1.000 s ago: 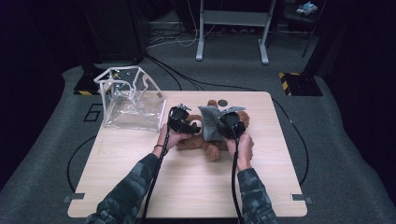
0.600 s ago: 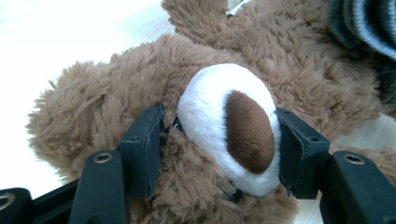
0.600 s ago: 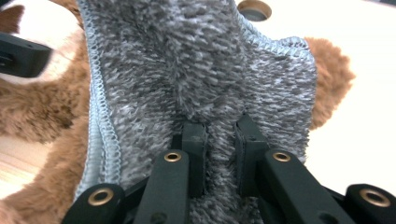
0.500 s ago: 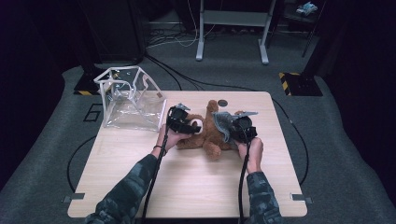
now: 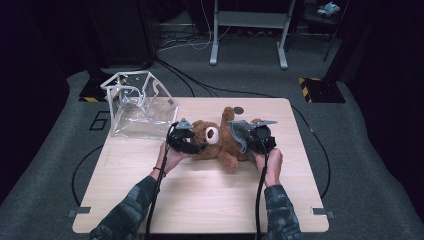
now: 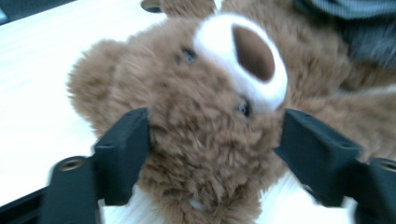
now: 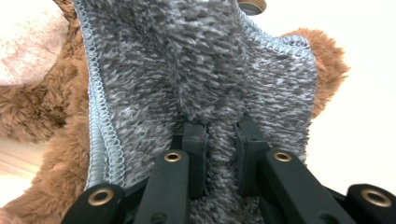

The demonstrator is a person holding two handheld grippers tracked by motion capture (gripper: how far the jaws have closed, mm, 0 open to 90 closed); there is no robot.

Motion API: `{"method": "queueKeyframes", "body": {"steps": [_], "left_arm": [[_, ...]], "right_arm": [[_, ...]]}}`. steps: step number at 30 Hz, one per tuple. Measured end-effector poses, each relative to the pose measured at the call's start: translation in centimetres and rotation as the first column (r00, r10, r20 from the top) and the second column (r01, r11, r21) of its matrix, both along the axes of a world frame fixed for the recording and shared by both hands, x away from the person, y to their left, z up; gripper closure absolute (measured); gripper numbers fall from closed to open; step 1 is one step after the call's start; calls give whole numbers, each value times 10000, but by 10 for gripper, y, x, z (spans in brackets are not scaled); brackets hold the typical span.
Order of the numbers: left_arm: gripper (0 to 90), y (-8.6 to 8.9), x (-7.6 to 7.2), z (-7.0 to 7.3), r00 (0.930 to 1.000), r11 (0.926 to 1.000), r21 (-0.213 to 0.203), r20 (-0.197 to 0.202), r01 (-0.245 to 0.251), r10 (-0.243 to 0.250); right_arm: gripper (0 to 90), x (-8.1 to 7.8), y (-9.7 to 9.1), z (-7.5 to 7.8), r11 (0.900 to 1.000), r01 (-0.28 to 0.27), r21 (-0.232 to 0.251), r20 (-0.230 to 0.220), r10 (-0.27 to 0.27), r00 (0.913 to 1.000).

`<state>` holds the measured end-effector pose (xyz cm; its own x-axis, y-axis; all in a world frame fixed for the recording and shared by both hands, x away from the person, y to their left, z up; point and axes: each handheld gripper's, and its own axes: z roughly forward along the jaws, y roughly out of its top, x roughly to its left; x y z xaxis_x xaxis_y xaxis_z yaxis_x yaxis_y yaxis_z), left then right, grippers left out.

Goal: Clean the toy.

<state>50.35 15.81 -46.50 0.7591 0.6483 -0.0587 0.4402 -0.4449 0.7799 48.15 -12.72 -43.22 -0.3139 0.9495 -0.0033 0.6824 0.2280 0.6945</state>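
Note:
A brown teddy bear [image 5: 212, 137] lies on its back in the middle of the table, its white muzzle up. My left gripper [image 5: 197, 145] comes in from the left. Its jaws have just been opening, and the bear's head [image 6: 210, 116] still fills the gap of my left gripper [image 6: 215, 140], with fur against both pads. A grey fleece cloth [image 5: 237, 134] with a pale blue stitched edge lies over the bear's body. My right gripper [image 5: 248, 131] is shut on a fold of that grey cloth [image 7: 201, 70]; the closed jaws of my right gripper [image 7: 219, 140] pinch it.
A clear plastic bag [image 5: 137, 105] stands open at the table's back left corner. A small dark round object [image 5: 239, 110] lies just behind the bear. The wooden table [image 5: 200, 200] has bare room in front. Cables and a stand's legs are on the floor behind.
The right gripper has drawn the grey cloth to the right, off the bear's head, so the face now shows. The left gripper has shifted slightly left at the head.

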Motion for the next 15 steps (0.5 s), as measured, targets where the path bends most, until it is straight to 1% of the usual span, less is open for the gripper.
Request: {"method": "queueKeyframes", "body": {"steps": [1, 2, 3, 4, 5, 6, 7, 8, 9, 10, 11, 12, 13, 14, 15], "left_arm": [[345, -1, 0, -2, 9996, 10000, 60, 267, 7, -9], [392, 1, -1, -3, 9993, 9999, -117, 356, -68, 72], [440, 3, -1, -5, 9989, 9996, -223, 433, -153, 163], [479, 4, -2, -7, 9989, 9990, -387, 399, -241, 257], [508, 4, -3, -8, 9987, 9991, -353, 449, -242, 257], [529, 3, -3, -9, 9990, 9989, -372, 326, -297, 310], [547, 3, -3, -8, 9989, 9990, -289, 334, -328, 338], [569, 1, -4, -7, 9989, 9993, -186, 332, -327, 333], [604, -1, -5, -6, 9979, 9989, -41, 426, -477, 479], [620, -1, -5, -6, 9979, 9989, -41, 426, -477, 479], [629, -1, -4, -7, 9980, 9986, -80, 348, -522, 524], [634, -1, -4, -7, 9980, 9986, -80, 348, -522, 524], [637, 0, -4, -8, 9984, 9986, -104, 213, -521, 523], [637, 0, -4, -8, 9986, 9989, -63, 279, -456, 458], [639, 0, -3, -8, 9988, 9991, -63, 257, -413, 415]], "right_arm": [[775, 0, 2, 1, 10000, 1, -69, 47, -1, 10000], [773, -1, 5, 5, 9998, -17, -203, 138, 20, 9999], [772, -4, 9, 8, 9997, 0, -230, 450, 10, 9990], [771, -7, 13, 13, 9997, -62, -250, 683, 79, 9976], [771, -10, 19, 17, 9995, -181, -246, 841, 201, 9963], [771, -11, 27, 20, 9987, -442, -262, 962, 465, 9943], [771, -11, 37, 23, 9958, -853, -332, 987, 882, 9912], [771, -10, 49, 23, 9924, -1179, -355, 900, 1207, 9886], [773, -6, 71, 18, 9837, -1662, -681, 600, 1703, 9836], [773, -6, 71, 18, 9837, -1662, -681, 600, 1703, 9836], [776, -2, 84, 7, 9762, -1847, -1136, 355, 1898, 9812], [776, -2, 84, 7, 9762, -1847, -1136, 355, 1898, 9812], [781, -1, 81, -1, 9782, -1817, -1004, 287, 1854, 9822], [781, -1, 81, -1, 9782, -1817, -1004, 287, 1854, 9822], [782, -1, 77, -2, 9795, -1843, -813, 256, 1869, 9820]]}}
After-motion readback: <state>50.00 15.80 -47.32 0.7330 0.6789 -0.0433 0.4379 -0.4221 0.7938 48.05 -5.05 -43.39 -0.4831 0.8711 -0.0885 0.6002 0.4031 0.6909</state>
